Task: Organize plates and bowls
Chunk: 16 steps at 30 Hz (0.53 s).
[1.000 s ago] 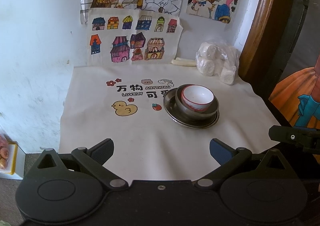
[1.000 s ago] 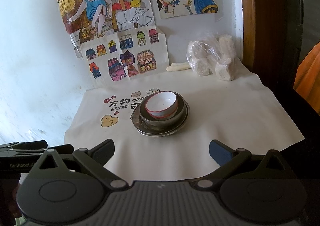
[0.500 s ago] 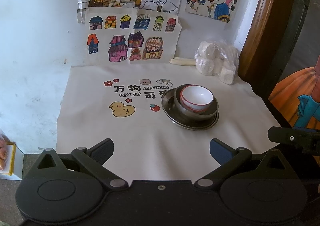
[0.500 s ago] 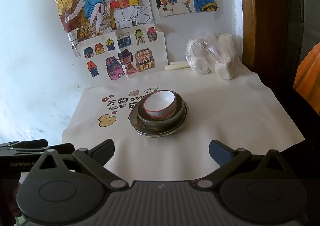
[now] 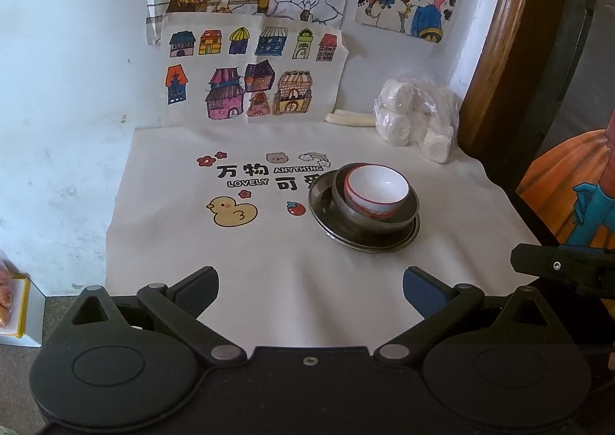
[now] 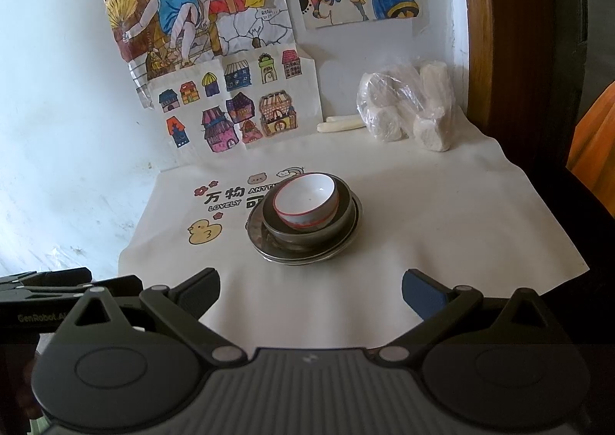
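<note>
A white bowl with a red rim point(image 5: 376, 189) sits inside a dark metal bowl point(image 5: 399, 217), which sits on a metal plate point(image 5: 326, 219), all stacked on the cream cloth. The same stack shows in the right wrist view: white bowl point(image 6: 305, 200), dark bowl point(image 6: 342, 219), plate point(image 6: 261, 239). My left gripper point(image 5: 310, 287) is open and empty, near the cloth's front edge, well short of the stack. My right gripper point(image 6: 310, 287) is open and empty, also short of the stack.
A printed cream cloth point(image 5: 250, 262) covers the table. A plastic bag of white rolls point(image 5: 417, 119) and a white stick point(image 5: 349, 119) lie at the back by the wall. Drawings hang on the wall point(image 5: 253, 85). A wooden frame point(image 5: 499, 50) stands at right.
Both grippers have drawn back and shifted slightly left; the stack now looks a little farther away. The stack has not moved and both grippers stay open.
</note>
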### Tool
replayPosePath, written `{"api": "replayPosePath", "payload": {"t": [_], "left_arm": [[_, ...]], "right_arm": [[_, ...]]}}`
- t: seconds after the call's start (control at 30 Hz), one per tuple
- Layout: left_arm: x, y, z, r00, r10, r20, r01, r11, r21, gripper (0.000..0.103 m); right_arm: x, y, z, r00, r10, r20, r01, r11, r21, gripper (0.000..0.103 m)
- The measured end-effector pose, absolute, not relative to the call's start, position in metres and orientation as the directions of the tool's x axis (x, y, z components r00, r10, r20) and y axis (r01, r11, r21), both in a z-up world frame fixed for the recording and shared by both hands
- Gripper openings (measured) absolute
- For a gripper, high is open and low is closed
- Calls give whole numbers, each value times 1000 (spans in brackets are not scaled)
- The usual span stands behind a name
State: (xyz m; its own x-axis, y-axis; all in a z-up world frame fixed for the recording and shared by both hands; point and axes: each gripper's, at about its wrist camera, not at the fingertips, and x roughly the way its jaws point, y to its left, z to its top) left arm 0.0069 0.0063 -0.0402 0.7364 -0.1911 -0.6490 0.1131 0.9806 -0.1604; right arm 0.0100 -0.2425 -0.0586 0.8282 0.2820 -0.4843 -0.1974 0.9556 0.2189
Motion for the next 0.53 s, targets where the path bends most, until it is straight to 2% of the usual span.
{"api": "replayPosePath", "payload": {"t": [0.53], "left_arm": [[13,4,-42,736,-194,-648,116,980,-161,102]], "right_arm": [[15,-245,-60,825,284,-488,-199,955,220,103]]}}
